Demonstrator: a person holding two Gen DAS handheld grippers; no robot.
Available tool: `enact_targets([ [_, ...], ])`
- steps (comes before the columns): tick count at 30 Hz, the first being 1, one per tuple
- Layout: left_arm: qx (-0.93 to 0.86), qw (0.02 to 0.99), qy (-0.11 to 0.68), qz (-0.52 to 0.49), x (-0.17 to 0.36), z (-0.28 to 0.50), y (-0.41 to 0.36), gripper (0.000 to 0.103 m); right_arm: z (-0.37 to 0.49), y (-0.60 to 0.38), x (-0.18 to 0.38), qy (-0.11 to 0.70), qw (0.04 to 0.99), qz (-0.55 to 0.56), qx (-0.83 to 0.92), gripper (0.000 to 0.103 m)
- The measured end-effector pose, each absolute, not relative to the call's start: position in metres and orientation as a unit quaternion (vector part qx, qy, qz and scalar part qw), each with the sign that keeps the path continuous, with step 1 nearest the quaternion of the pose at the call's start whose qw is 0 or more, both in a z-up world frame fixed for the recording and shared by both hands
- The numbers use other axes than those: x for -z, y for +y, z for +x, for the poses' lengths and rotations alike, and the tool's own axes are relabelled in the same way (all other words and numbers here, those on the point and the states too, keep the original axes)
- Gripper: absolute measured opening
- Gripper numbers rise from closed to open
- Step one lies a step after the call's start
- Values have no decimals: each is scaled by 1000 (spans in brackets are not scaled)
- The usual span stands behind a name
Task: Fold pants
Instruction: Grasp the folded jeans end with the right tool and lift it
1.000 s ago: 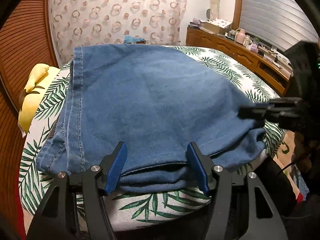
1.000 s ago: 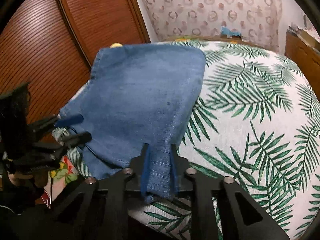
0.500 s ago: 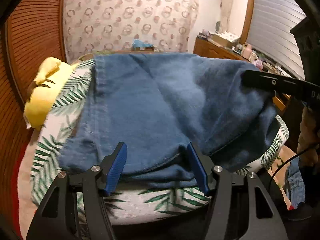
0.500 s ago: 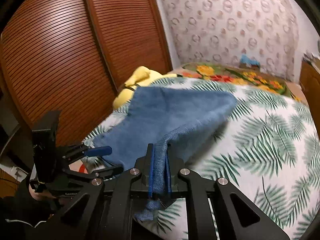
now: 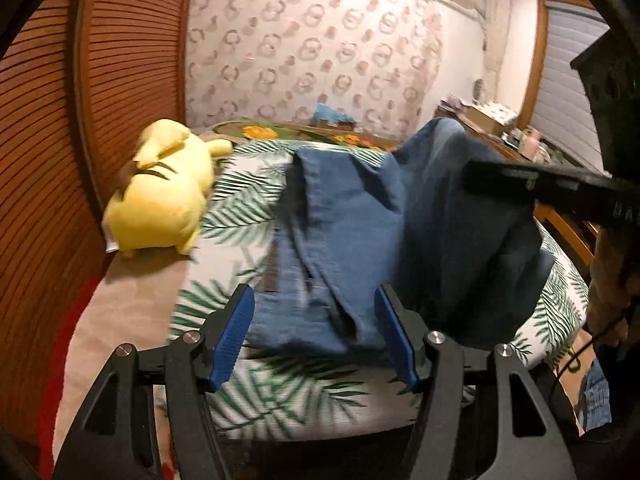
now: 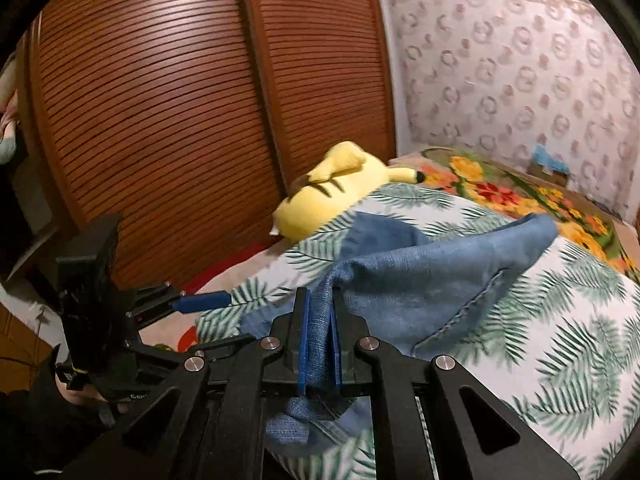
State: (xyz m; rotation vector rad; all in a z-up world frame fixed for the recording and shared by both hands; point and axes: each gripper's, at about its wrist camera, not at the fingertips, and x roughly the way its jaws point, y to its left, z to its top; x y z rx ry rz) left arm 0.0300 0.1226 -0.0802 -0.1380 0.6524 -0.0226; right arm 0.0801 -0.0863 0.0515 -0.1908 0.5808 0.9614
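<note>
Denim pants point(image 6: 420, 280) lie on the bed point(image 6: 580, 340) with its leaf-print cover, and their near right corner is lifted off it, pinched in the right claw point(image 6: 320, 344), whose blue pads are clamped on a bunched edge of the cloth. The left claw point(image 5: 316, 340) stands apart at the near left of the pants; cloth lies between its fingers, but the pads do not seem to press on it, though motion blur makes that hard to say. One risk, as I judge it, is a lopsided fold: with only one corner gripped, the raised flap may twist or drag the lower layers out of line. A second is slippage, since the right claw holds a thick bundle by a narrow bite and the weight of hanging denim could pull it free. A yellow plush toy point(image 5: 160, 196) sits at the far left of the bed, clear of the pants. No container shows in either view.
</note>
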Motion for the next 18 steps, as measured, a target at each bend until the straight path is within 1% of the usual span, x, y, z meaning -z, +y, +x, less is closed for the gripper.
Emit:
enact_targets([
  [7,-20,948,310,-74,77,23,150,63,105,-43,-33,312,811,-100,-485,9],
  [10,-32,947,309,-75,79,20,157,63,122,-29,-10,359,785,-98,-496,9],
  [13,-37,945,313,-82,83,20,163,63,139,-27,5,382,781,-79,-487,9],
  [14,-38,945,314,-82,84,20,163,63,142,-28,5,385,780,-70,-488,9],
  [18,-35,946,312,-81,82,21,161,63,148,-37,-4,384,784,-63,-483,18],
])
